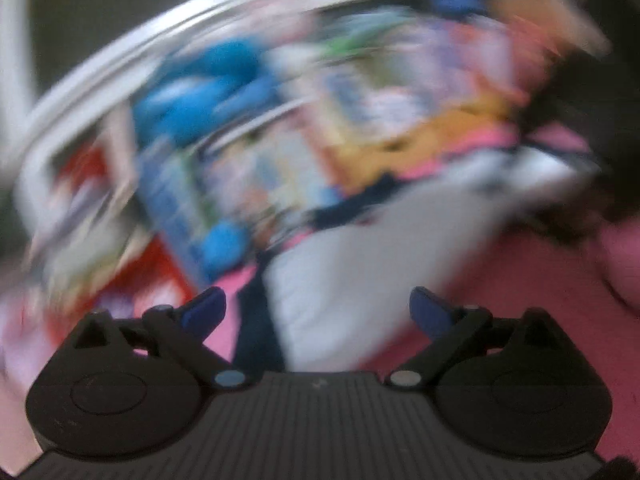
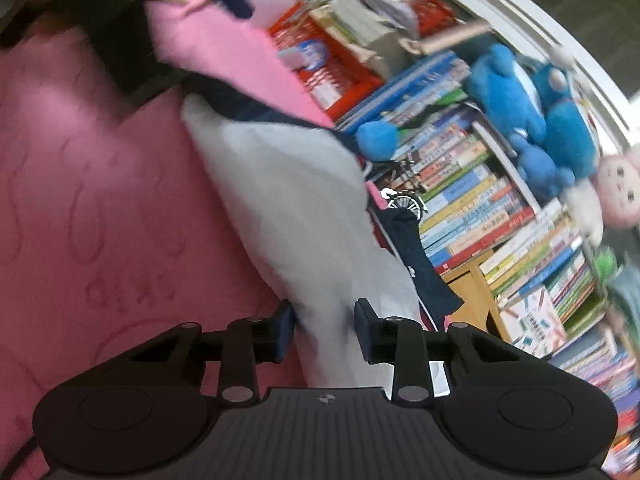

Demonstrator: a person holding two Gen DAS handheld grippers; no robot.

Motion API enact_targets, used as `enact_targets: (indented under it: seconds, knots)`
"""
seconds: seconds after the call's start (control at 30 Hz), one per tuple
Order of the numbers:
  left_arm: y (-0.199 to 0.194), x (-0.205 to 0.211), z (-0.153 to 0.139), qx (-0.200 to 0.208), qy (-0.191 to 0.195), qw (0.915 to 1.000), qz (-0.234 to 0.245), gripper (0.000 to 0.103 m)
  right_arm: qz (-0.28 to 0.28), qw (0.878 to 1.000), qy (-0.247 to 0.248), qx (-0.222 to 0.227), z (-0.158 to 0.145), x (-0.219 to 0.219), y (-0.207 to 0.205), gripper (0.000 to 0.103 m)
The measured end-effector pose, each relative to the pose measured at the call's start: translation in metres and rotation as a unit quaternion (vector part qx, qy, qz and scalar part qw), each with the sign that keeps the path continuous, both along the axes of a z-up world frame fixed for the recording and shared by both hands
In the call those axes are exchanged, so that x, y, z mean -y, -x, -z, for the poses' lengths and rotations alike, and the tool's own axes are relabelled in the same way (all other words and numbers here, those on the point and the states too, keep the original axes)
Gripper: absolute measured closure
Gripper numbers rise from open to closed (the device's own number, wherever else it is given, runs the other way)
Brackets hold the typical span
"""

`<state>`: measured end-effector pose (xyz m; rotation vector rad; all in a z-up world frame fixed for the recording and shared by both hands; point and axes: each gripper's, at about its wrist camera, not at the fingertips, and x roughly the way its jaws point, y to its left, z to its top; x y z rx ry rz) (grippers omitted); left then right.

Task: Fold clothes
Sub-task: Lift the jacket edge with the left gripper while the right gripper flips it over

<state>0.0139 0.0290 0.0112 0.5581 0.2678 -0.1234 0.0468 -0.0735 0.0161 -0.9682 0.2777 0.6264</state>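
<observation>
My left cam is pure motion smear: the bookshelf point(image 1: 256, 168) is just streaks of colour, no spine or title readable, and the blue plush point(image 1: 200, 96) is a blob. The white garment point(image 1: 360, 264) shows no folds or edges there, and its near end slips under my left gripper point(image 1: 318, 308). On my right cam the garment's lower end hides behind my right gripper point(image 2: 325, 330), so I can't tell if the pads point(image 2: 286, 320) really pinch it. Top-left corner is dark and unreadable.

Both wrist cameras look low over the pink bedding point(image 2: 100, 200) (near) toward the shared bookshelf point(image 2: 480, 184).
</observation>
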Motion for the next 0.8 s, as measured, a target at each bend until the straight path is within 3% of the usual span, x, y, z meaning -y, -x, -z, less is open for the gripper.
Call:
enact_targets:
  seconds: [0.07, 0.1, 0.17, 0.23, 0.27, 0.4, 0.5, 0.57, 0.6, 0.67, 0.73, 0.8]
  knots:
    - [0.000, 0.029, 0.013, 0.005, -0.070, 0.9962, 0.052, 0.004, 0.005, 1.000, -0.021, -0.010, -0.010, 0.004, -0.006, 0.070]
    - [-0.006, 0.038, 0.018, 0.002, -0.082, 0.9946, 0.063, 0.007, 0.007, 0.999, -0.030, -0.014, -0.013, 0.007, -0.008, 0.070]
    - [-0.018, 0.055, 0.028, -0.005, -0.104, 0.9911, 0.083, 0.023, 0.005, 0.999, -0.037, -0.020, -0.015, 0.010, -0.008, 0.070]
    - [-0.035, 0.060, 0.032, -0.016, -0.114, 0.9899, 0.083, 0.062, -0.006, 0.999, -0.030, -0.015, -0.013, 0.015, -0.002, 0.068]
    - [-0.040, 0.058, 0.030, -0.023, -0.108, 0.9904, 0.083, 0.067, -0.013, 1.000, -0.022, -0.008, -0.011, 0.018, 0.002, 0.065]
    - [-0.056, 0.048, 0.017, -0.049, -0.073, 0.9920, 0.090, 0.076, -0.036, 0.994, 0.069, 0.073, 0.017, 0.028, 0.021, 0.062]
    - [-0.061, 0.042, 0.004, -0.065, -0.045, 0.9918, 0.101, 0.076, -0.047, 0.992, 0.085, 0.077, 0.027, 0.026, 0.024, 0.062]
    - [-0.062, 0.046, 0.004, -0.075, -0.053, 0.9905, 0.103, 0.076, -0.048, 0.992, 0.077, 0.086, 0.031, 0.015, 0.019, 0.062]
    - [-0.063, 0.050, 0.008, -0.078, -0.077, 0.9884, 0.105, 0.076, -0.046, 0.993, 0.072, 0.088, 0.033, 0.008, 0.014, 0.063]
    - [-0.064, 0.054, 0.025, -0.084, -0.169, 0.9777, 0.093, 0.093, -0.034, 0.992, 0.073, 0.093, 0.037, -0.003, 0.003, 0.083]
    - [-0.063, 0.043, 0.039, -0.105, -0.243, 0.9605, 0.085, 0.095, -0.035, 0.990, 0.093, 0.096, 0.043, -0.001, -0.004, 0.090]
    - [-0.061, 0.020, 0.045, -0.109, -0.274, 0.9527, 0.074, 0.095, -0.023, 0.988, 0.124, 0.093, 0.050, 0.016, -0.010, 0.092]
